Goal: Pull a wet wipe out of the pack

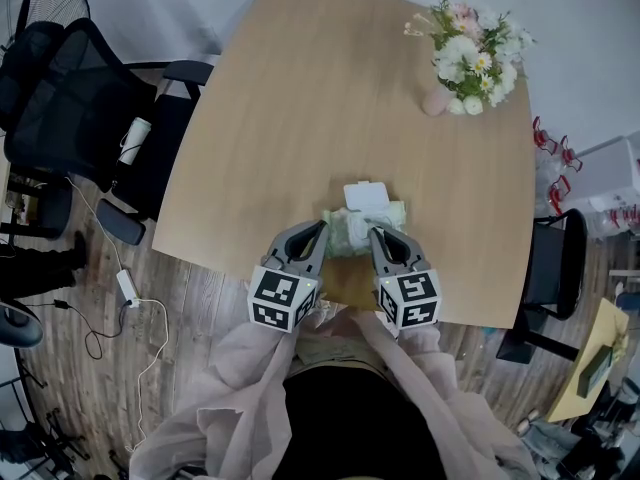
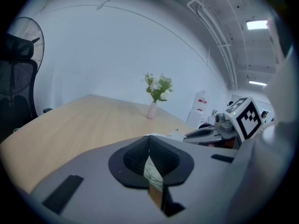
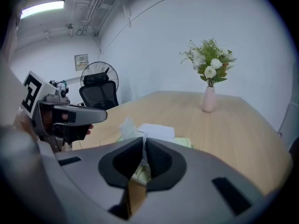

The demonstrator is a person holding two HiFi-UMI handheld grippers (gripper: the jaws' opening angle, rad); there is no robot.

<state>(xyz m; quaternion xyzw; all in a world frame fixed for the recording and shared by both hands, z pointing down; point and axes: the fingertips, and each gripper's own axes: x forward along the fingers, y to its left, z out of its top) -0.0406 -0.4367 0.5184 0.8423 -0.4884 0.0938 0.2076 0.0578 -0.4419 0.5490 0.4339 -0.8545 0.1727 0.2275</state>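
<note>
The left gripper (image 1: 322, 228) clamps the pack (image 1: 388, 214); the right gripper (image 1: 374, 234) pinches a wipe (image 3: 126, 126). Best to pull straight up, slowly.

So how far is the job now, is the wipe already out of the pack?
Done: the lid stands open and the left gripper is shut on the near edge of the pack, holding it on the table. In hand: the right gripper is shut on a white sheet at the opening, seemingly the wet wipe. Left: pulling it free; it is not out yet.
</note>
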